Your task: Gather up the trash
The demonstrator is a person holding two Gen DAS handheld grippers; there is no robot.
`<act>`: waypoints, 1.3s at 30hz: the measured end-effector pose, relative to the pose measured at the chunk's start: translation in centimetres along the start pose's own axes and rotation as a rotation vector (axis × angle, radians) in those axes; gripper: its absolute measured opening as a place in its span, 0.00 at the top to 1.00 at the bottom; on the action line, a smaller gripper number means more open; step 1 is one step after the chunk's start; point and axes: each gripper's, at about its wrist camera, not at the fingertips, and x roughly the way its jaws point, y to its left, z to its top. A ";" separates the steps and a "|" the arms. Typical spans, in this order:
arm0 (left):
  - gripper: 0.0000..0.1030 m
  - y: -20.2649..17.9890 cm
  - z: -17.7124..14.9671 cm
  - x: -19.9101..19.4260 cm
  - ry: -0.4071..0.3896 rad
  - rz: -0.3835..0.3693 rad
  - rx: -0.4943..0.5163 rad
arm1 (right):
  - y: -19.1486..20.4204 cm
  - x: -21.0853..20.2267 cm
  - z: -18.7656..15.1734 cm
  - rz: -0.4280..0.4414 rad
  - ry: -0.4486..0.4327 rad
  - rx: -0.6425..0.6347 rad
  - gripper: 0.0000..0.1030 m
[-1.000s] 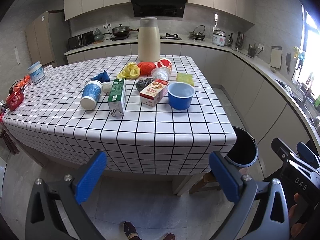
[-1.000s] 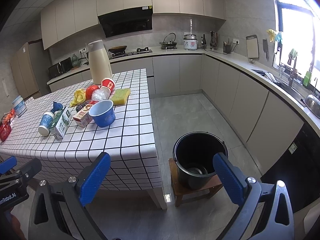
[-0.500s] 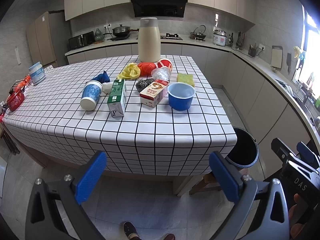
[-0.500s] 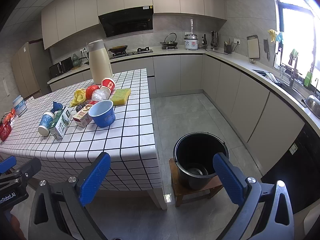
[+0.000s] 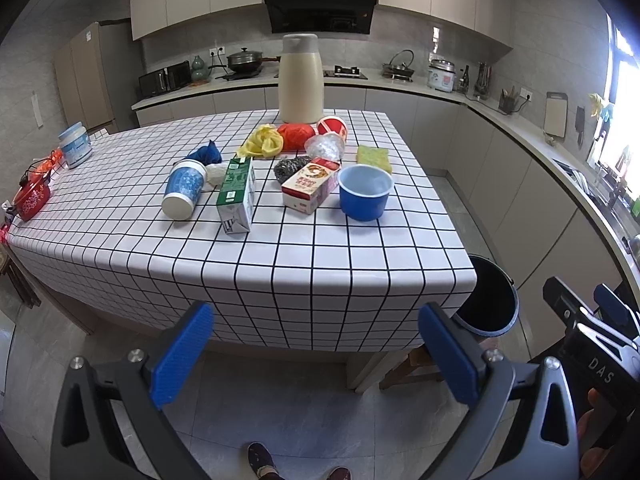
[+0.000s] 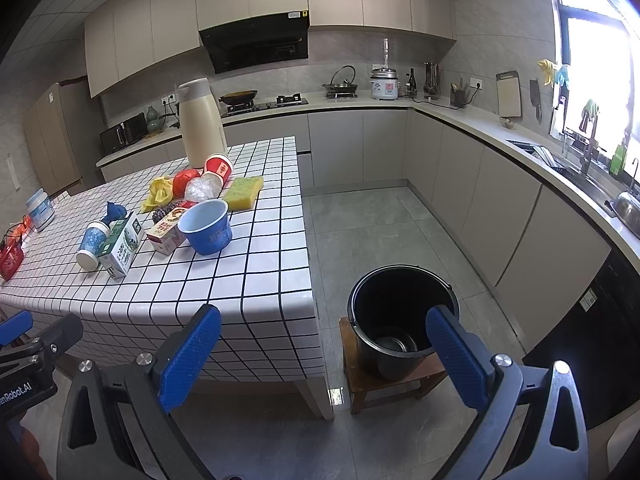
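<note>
Trash lies on the checked table (image 5: 280,272): a green milk carton (image 5: 237,194), a red-white box (image 5: 310,187), a fallen blue-white cup (image 5: 184,190), a blue bowl (image 5: 365,192), yellow and red wrappers (image 5: 276,140) and a red cup (image 5: 332,128). A black bucket (image 6: 402,320) stands on a low stool right of the table. My left gripper (image 5: 320,354) is open and empty, short of the table's near edge. My right gripper (image 6: 326,354) is open and empty, between the table corner and the bucket.
A tall cream jug (image 5: 301,78) stands at the table's far end. A yellow sponge (image 5: 373,156), a steel scourer (image 5: 289,168) and a tub (image 5: 75,146) are also on the table. Counters (image 6: 500,136) run along the back and right walls.
</note>
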 end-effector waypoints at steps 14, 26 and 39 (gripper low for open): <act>0.00 0.5 0.1 0.3 0.000 0.026 -0.020 | 0.4 0.3 0.1 0.024 -0.003 -0.022 0.00; 0.00 2.5 1.0 1.8 0.014 0.071 -0.056 | 2.1 2.3 0.8 0.077 0.013 -0.054 0.00; 0.00 6.3 5.4 8.0 0.031 0.048 -0.046 | 7.4 8.2 3.5 0.105 0.051 -0.073 0.00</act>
